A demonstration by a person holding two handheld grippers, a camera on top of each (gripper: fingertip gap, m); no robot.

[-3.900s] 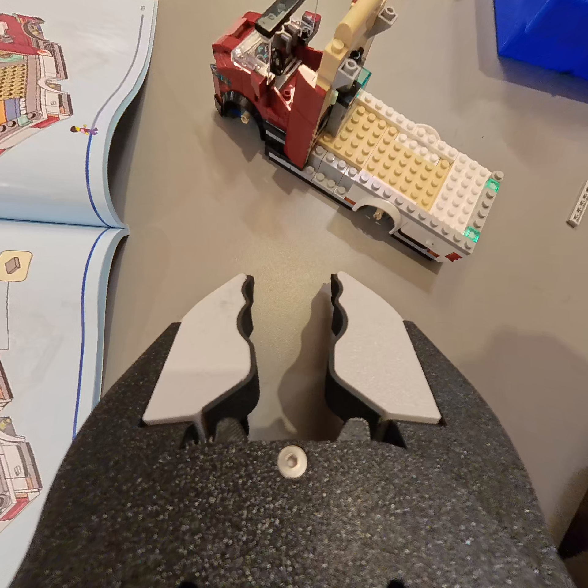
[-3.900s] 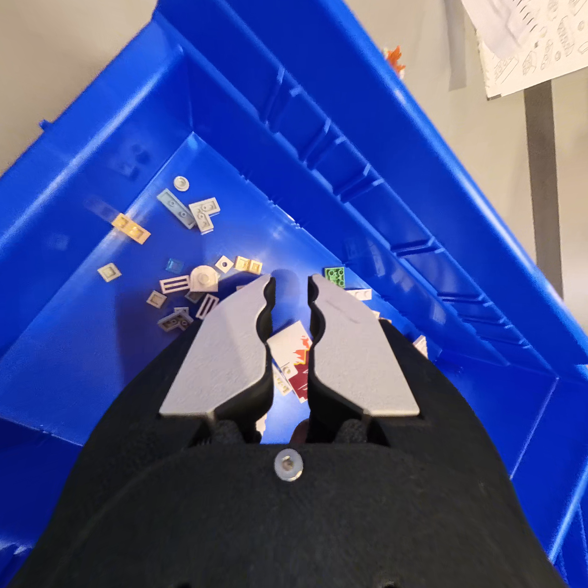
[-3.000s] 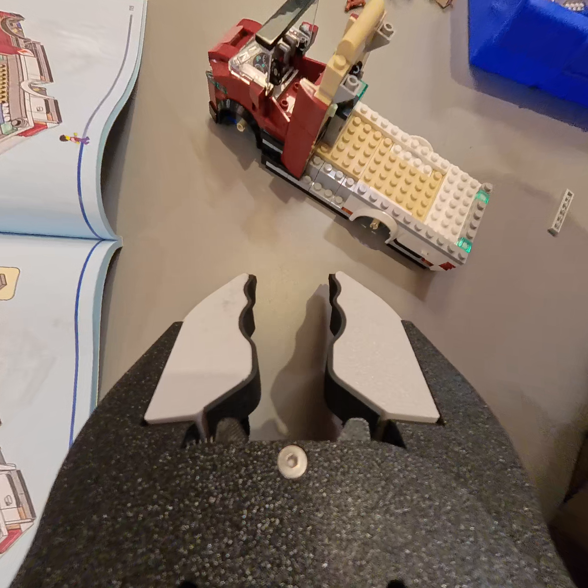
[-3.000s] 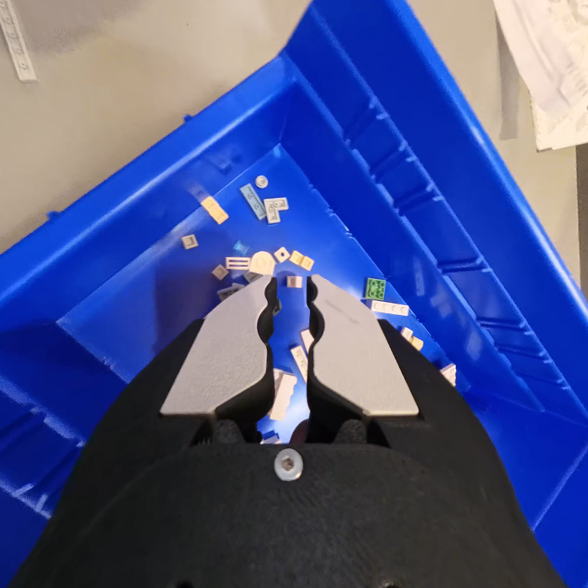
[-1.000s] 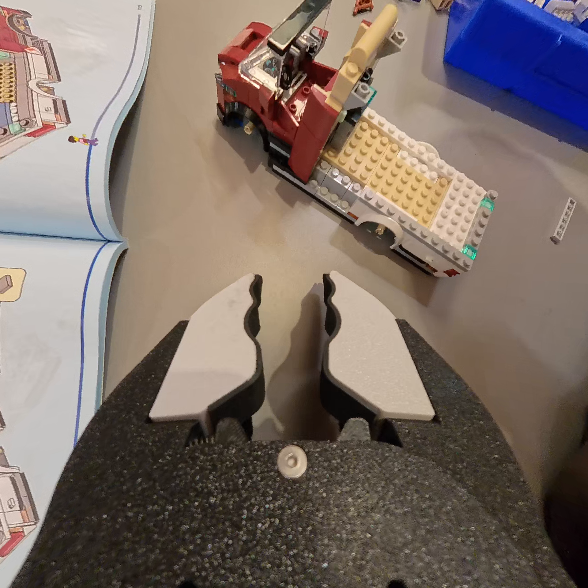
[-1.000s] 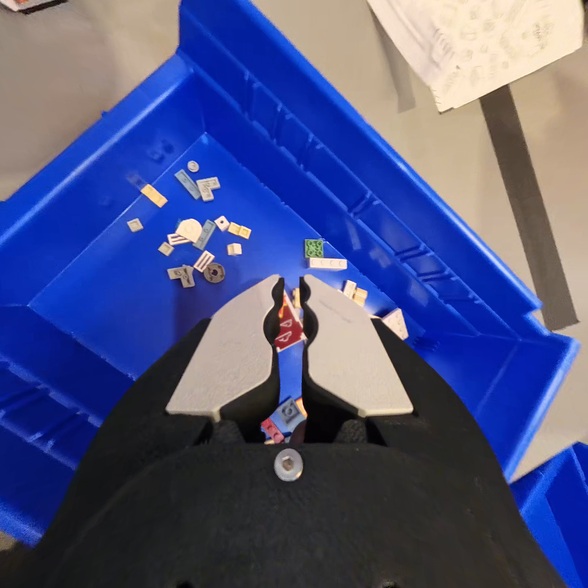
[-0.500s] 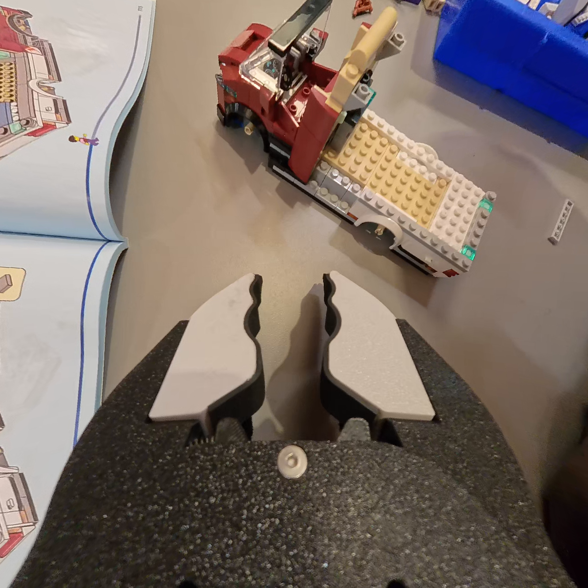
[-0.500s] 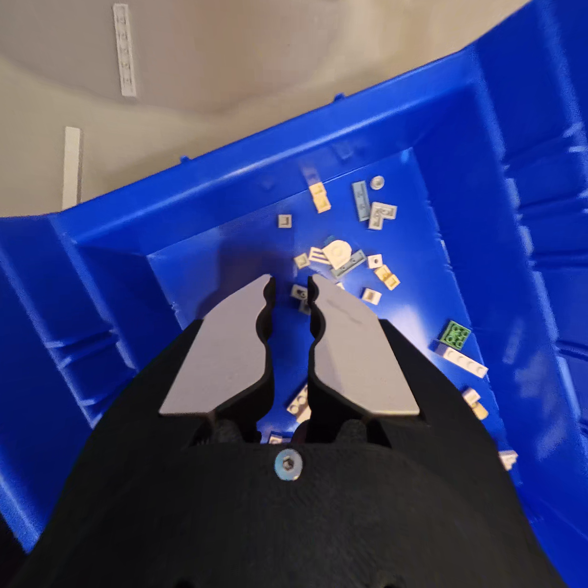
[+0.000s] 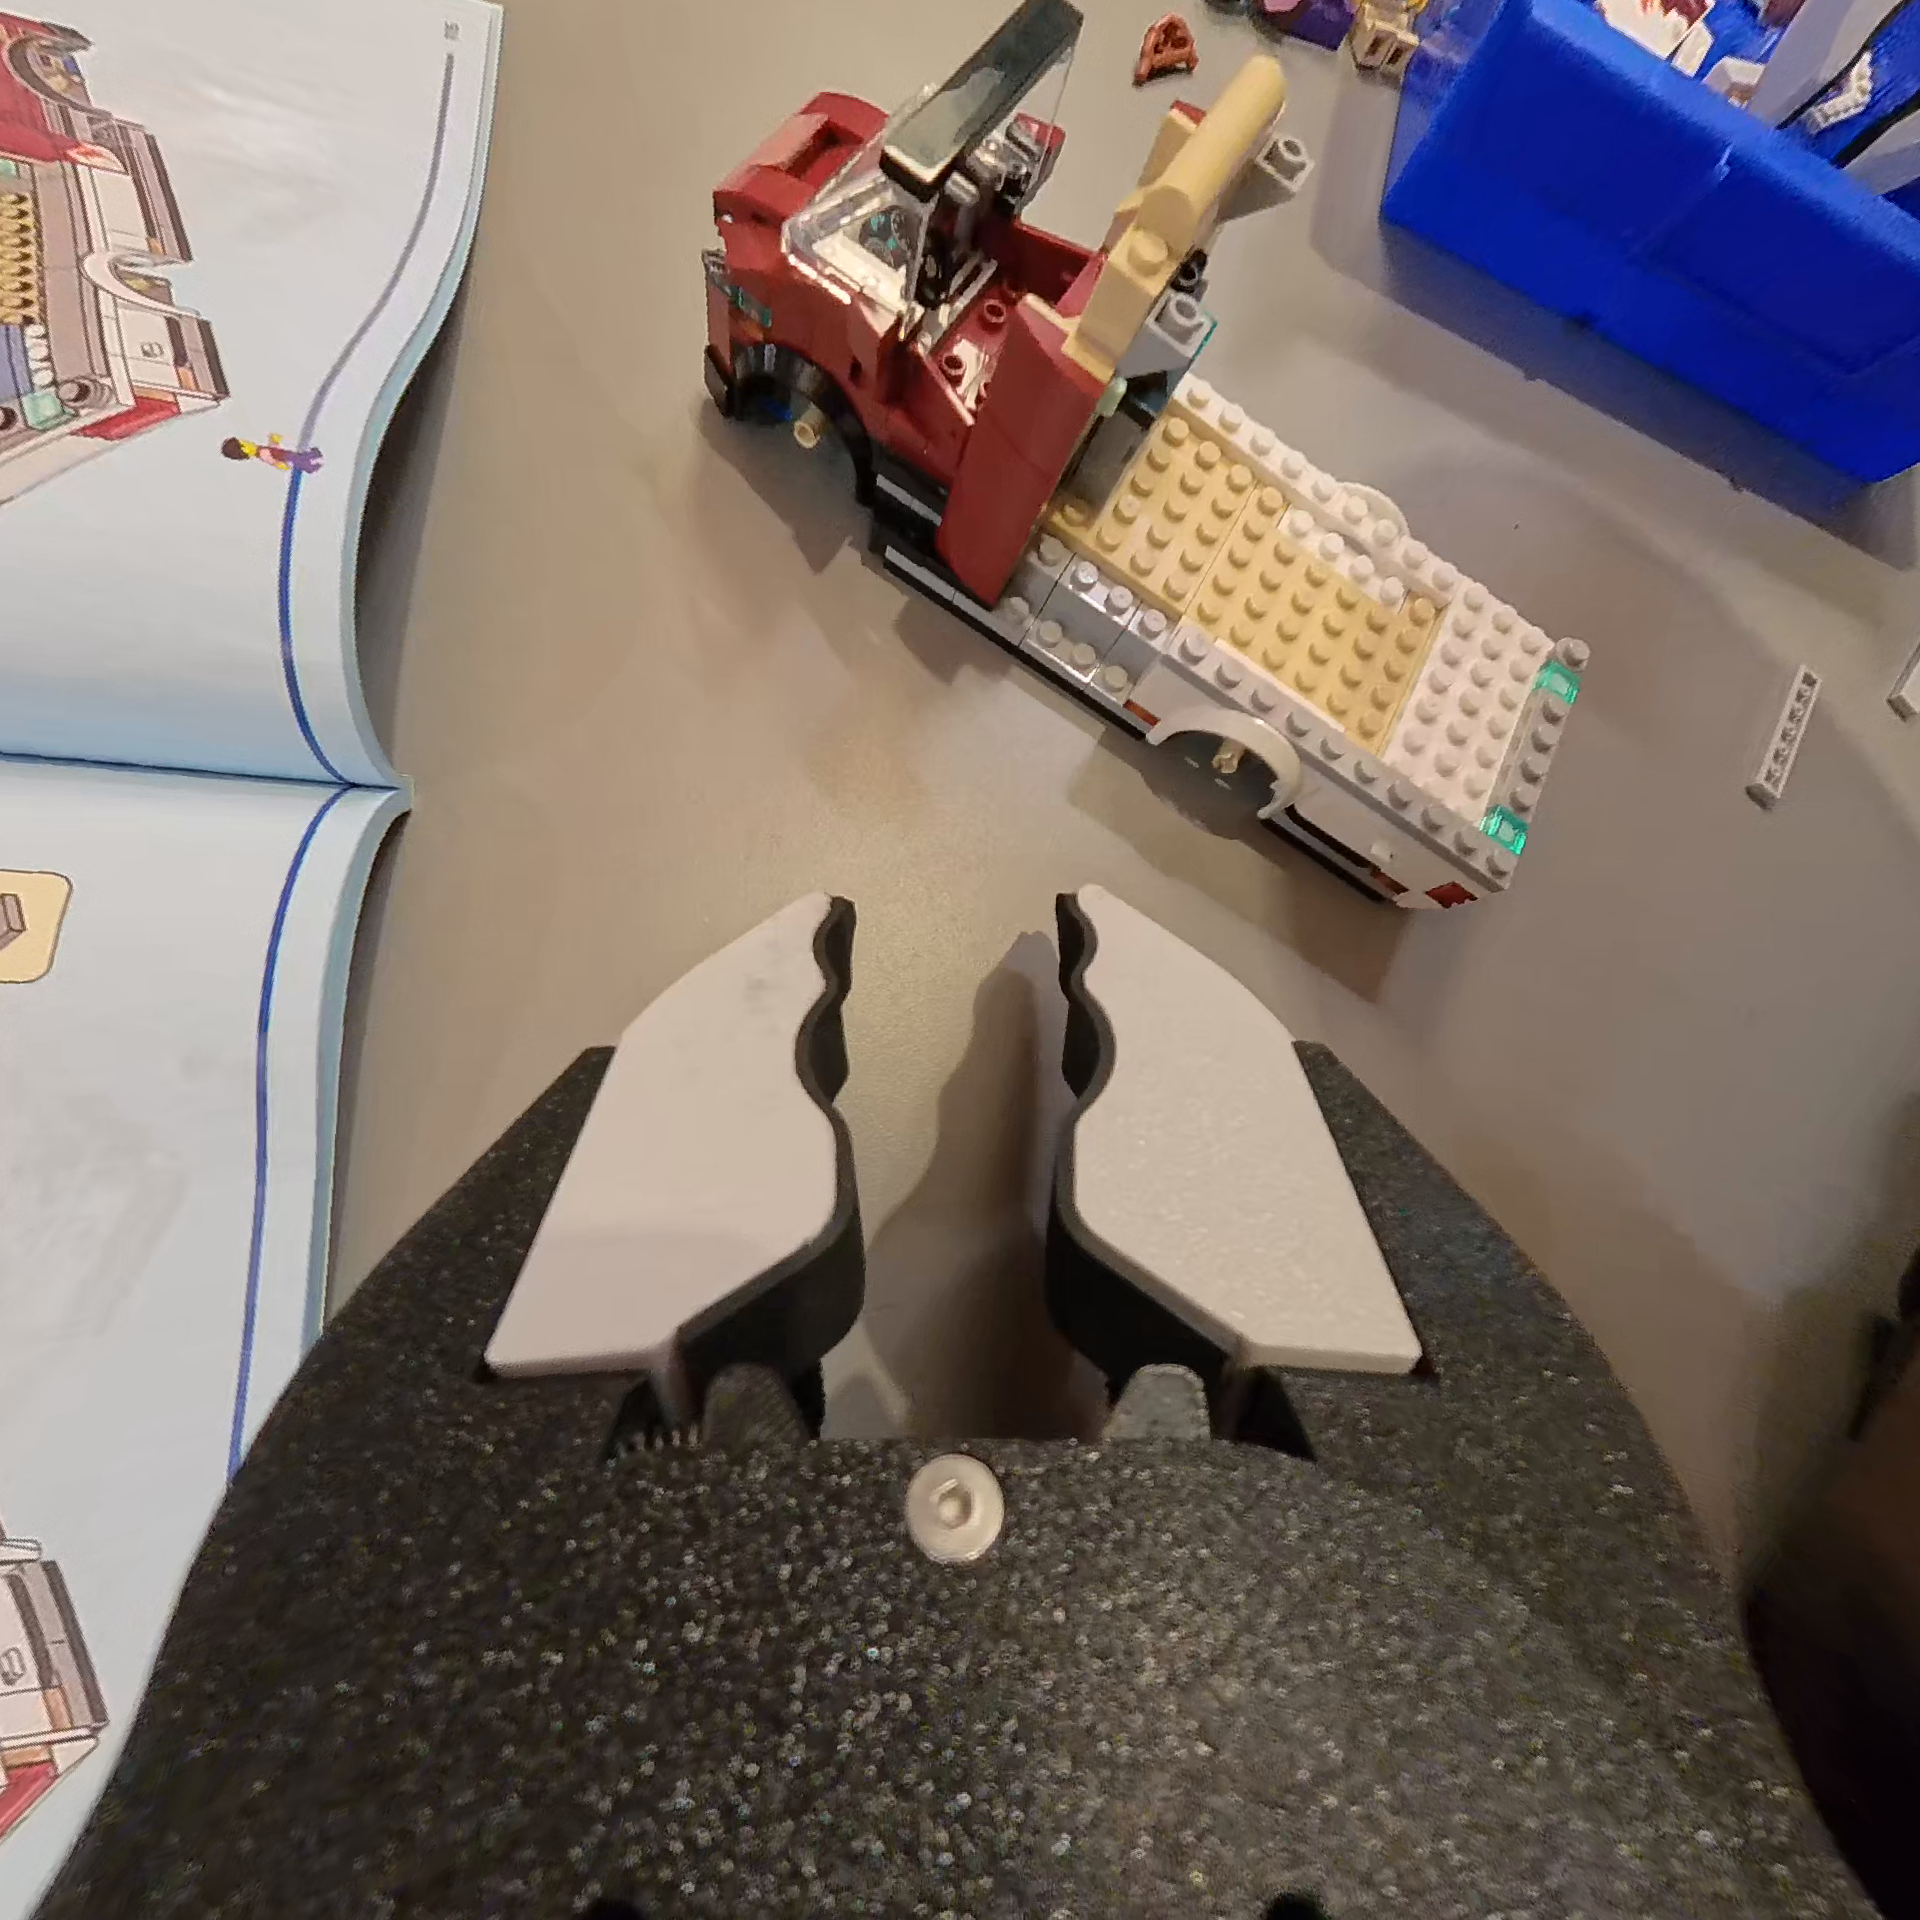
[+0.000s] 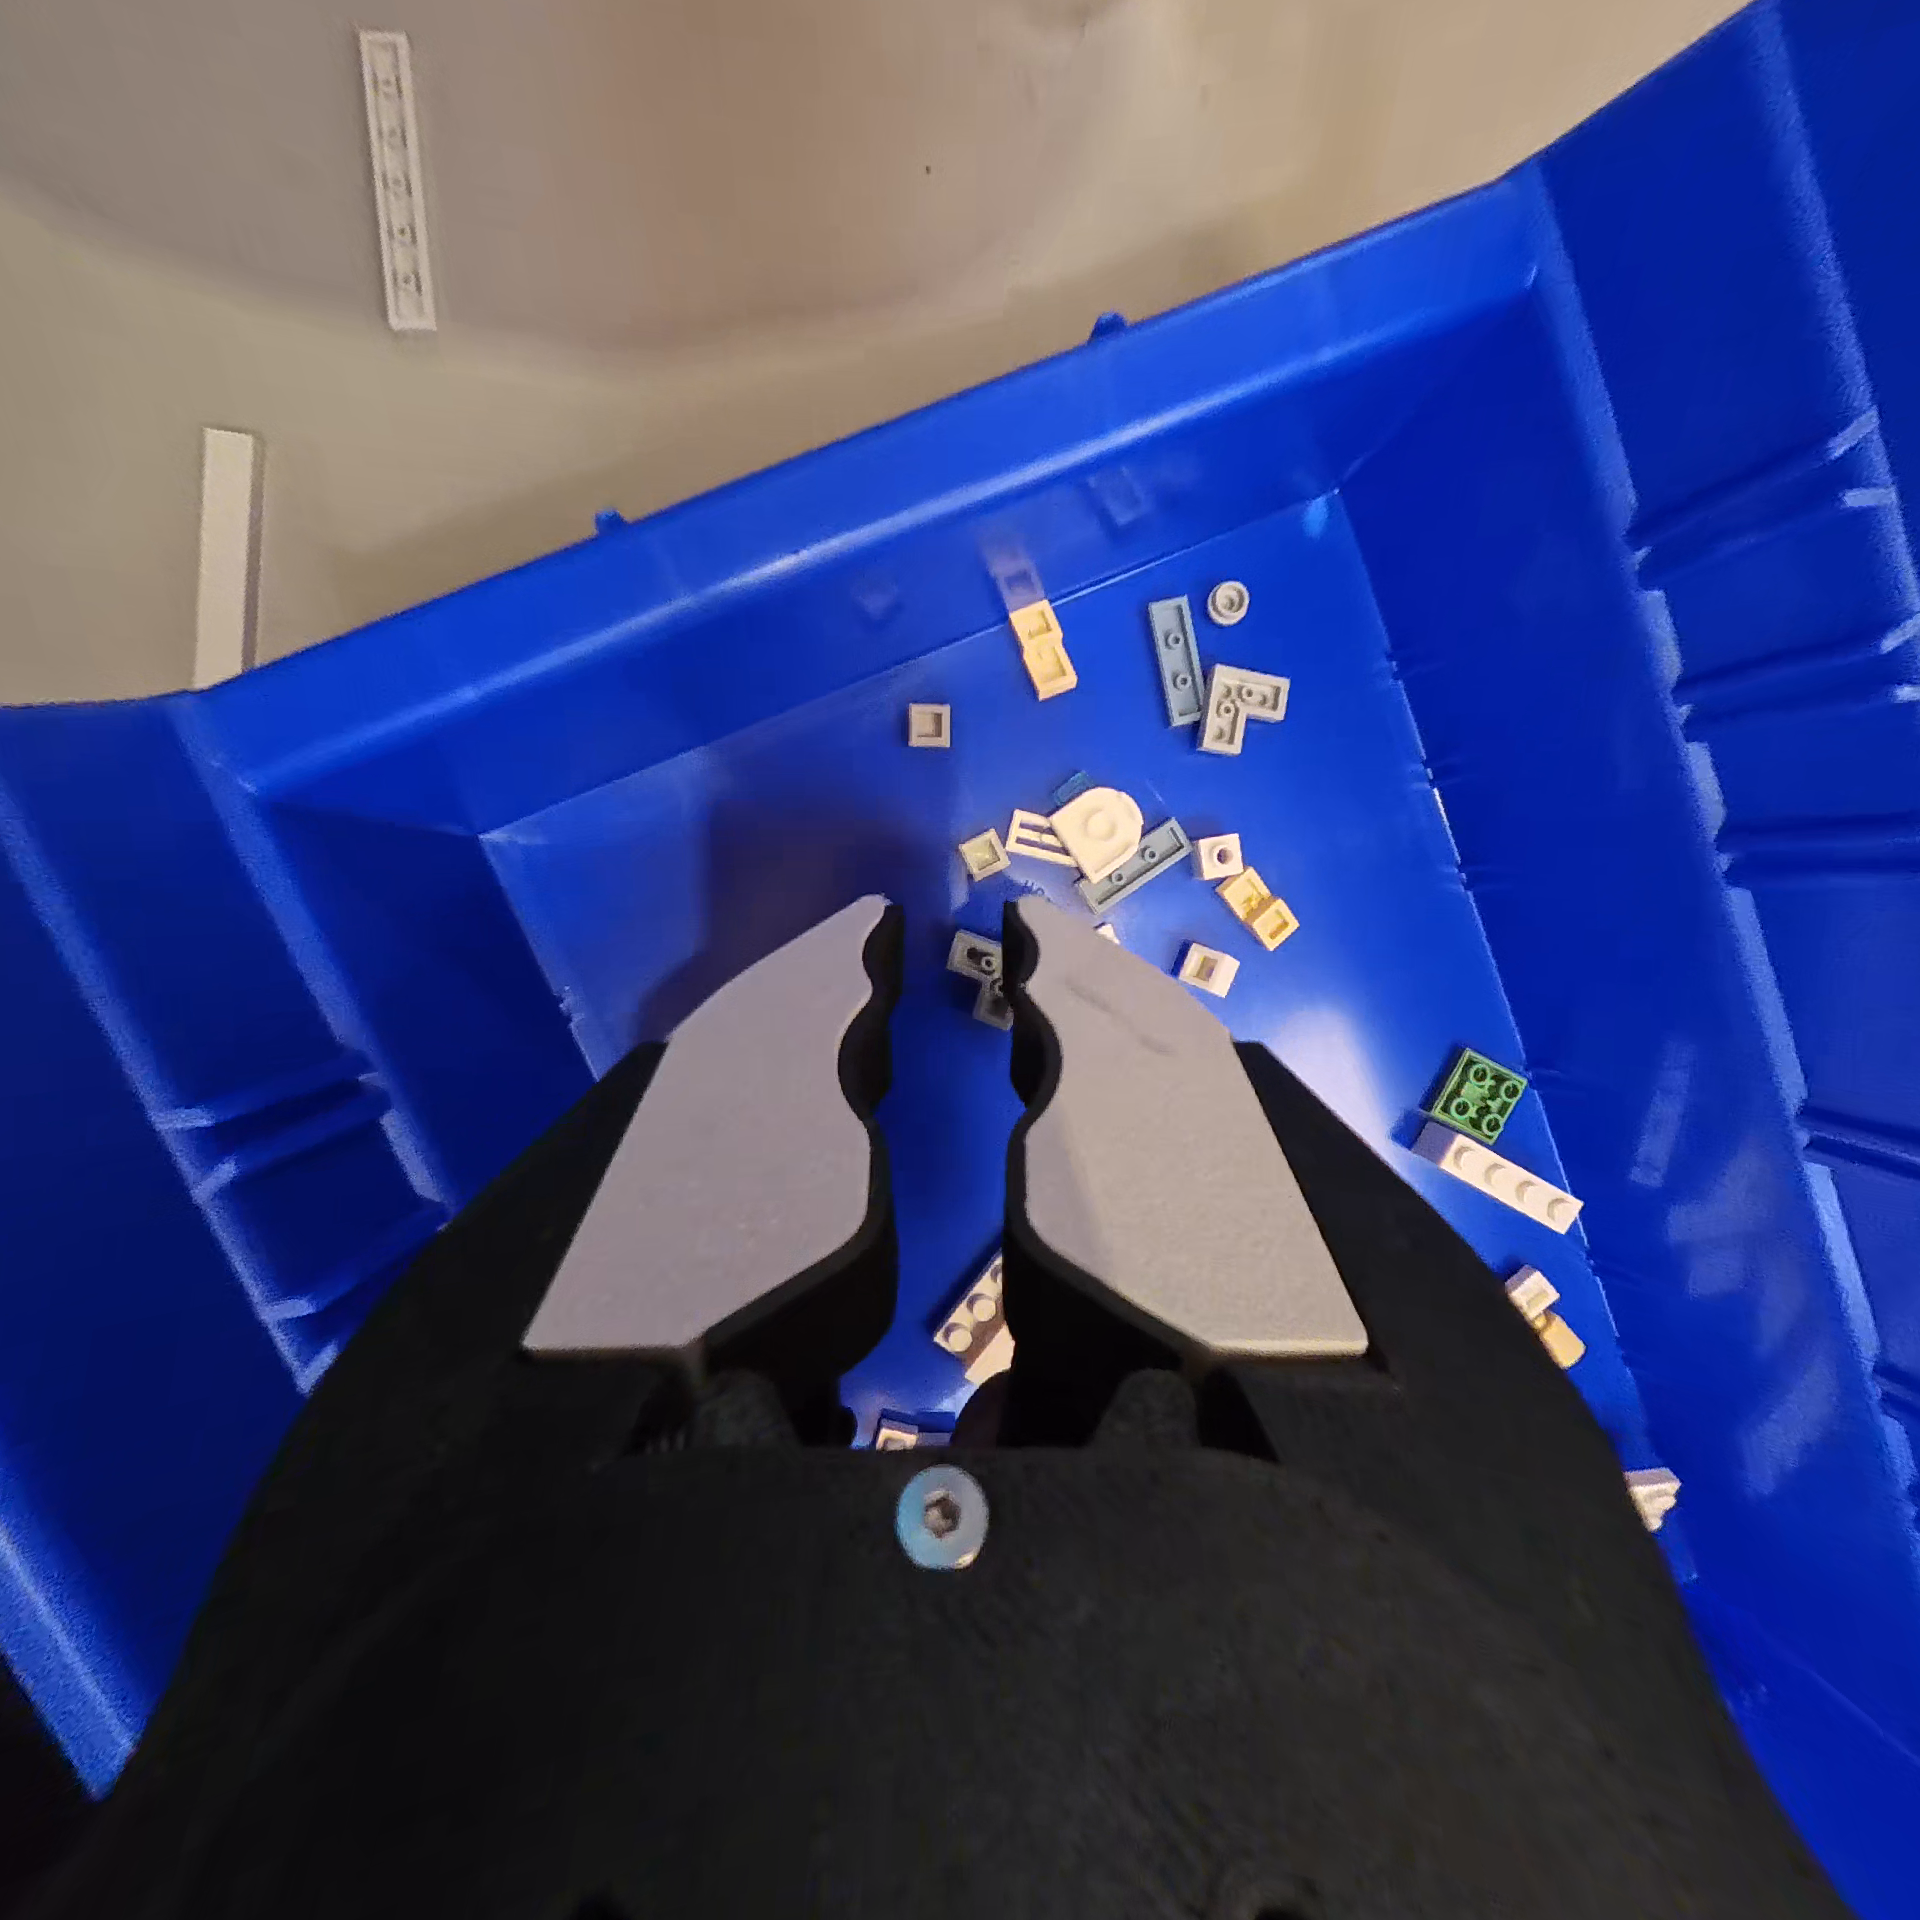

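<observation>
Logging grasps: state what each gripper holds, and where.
Nothing held. Left gripper is open over bare table; right gripper is open above loose bricks in the blue bin.

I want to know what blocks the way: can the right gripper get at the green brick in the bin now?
Probably yes. The right gripper hangs open inside the blue bin, and the green brick lies uncovered on its floor.

Open instruction booklet [image 9: 156,520] at 9 o'clock on the bench [image 9: 623,675]; brick truck [image 9: 1122,499] at 1 o'clock; blue bin [image 10: 727,644] holds loose bricks [image 10: 1101,831].
</observation>
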